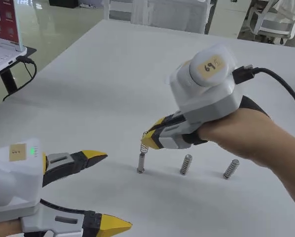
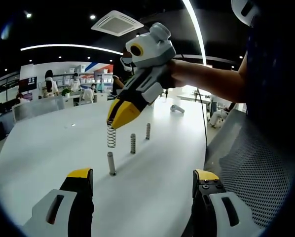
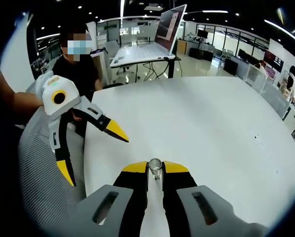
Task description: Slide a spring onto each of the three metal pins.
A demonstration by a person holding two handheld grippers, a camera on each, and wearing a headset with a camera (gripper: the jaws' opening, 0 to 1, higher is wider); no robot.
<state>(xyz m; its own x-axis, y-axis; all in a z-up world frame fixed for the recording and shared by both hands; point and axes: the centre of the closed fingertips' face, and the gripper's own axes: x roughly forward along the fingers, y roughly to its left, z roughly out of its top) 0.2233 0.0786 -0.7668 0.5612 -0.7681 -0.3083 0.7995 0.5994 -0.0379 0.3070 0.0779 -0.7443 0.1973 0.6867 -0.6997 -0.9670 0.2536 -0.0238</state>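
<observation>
Nearest me, my left gripper [image 1: 118, 190] hangs released. My right gripper [image 1: 148, 137] pinches the last spring [image 1: 144, 147] above the bare pin [image 1: 140, 163]; tilted, it could snag and topple the pin.

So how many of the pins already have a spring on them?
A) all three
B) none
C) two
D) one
C: the middle pin and the right pin are spring-covered, while the bare pin stands under the spring held by the right gripper.
</observation>
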